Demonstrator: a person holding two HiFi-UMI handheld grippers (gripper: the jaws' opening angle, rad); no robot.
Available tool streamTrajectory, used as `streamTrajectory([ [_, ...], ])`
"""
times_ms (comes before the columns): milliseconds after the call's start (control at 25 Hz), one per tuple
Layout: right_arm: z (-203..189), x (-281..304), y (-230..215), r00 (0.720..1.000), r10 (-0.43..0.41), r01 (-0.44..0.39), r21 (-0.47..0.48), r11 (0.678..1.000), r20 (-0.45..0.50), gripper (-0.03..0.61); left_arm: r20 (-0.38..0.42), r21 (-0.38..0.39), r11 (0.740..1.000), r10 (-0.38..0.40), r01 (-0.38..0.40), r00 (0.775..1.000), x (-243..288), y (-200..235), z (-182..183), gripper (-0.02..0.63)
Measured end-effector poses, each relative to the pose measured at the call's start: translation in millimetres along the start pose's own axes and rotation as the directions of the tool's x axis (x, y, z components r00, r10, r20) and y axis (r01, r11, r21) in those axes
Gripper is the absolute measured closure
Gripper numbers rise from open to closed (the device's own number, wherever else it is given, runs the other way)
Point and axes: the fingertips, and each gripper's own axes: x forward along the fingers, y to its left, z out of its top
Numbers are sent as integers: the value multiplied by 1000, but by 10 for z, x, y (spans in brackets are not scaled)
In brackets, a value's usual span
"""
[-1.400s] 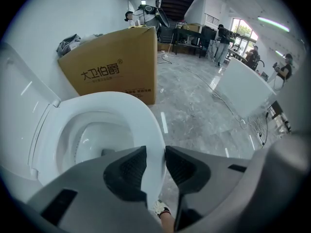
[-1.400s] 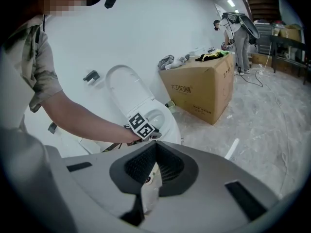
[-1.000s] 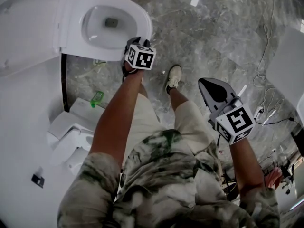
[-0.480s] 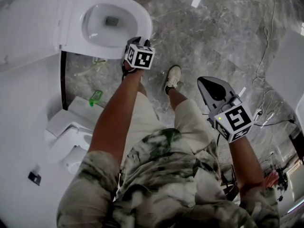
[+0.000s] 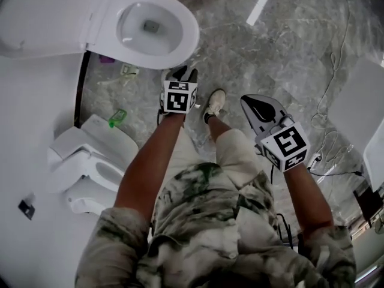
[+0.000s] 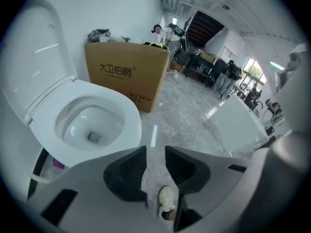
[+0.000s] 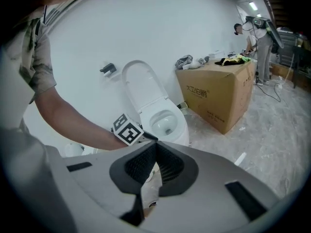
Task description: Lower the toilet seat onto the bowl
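**Head view:** A person stands over a white toilet. Its bowl lies open at upper left, and the toilet seat is tipped up and back toward the wall. The left gripper hangs just clear of the bowl's front rim, above a pale shoe on the marbled floor. The right gripper is held well apart, off to the side.

**Left gripper view:** The left gripper has its jaws parted and holds nothing, with only floor and the shoe showing through the gap. The toilet seat rises at left over the bowl, and a cardboard box stands behind. Whether a separate ring is folded up with the lid cannot be made out.

**Right gripper view:** The right gripper has its jaws pinched together at the tips, empty. The toilet seat stands upright against the wall.

The toilet seat appears to be rigid, glossy plastic, probably light and slippery, turning on a hinge at the back. The free top edge, farthest from the hinge, looks like the best place to take hold. Past upright, its own weight would likely carry it down, so it should be eased rather than dropped onto the ceramic.
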Motion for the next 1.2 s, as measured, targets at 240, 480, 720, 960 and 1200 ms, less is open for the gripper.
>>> streamTrajectory([
  [240, 129, -39, 447, 998, 59, -63, -111, 992, -35, 555, 141, -111, 983, -129, 145, 982, -1084, -454, -178, 528],
  [480, 379, -199, 938, 995, 96, -98, -188, 977, -20, 555, 256, -111, 973, -169, 203, 952, -2337, -751, -255, 567],
  [720, 383, -521, 1642, 988, 151, -154, -266, 952, -31, 556, 368, -94, 966, -190, 240, 910, -3398, -1096, -378, 591],
  [960, 436, -891, 2506, 970, 240, -239, -381, 893, -46, 557, 456, -59, 975, -163, 212, 875, -4264, -1296, -549, 591],
  [1200, 366, -1217, 3050, 961, 271, -269, -435, 859, -58, 557, 520, -94, 975, -123, 200, 845, -4889, -1387, -778, 592],
])
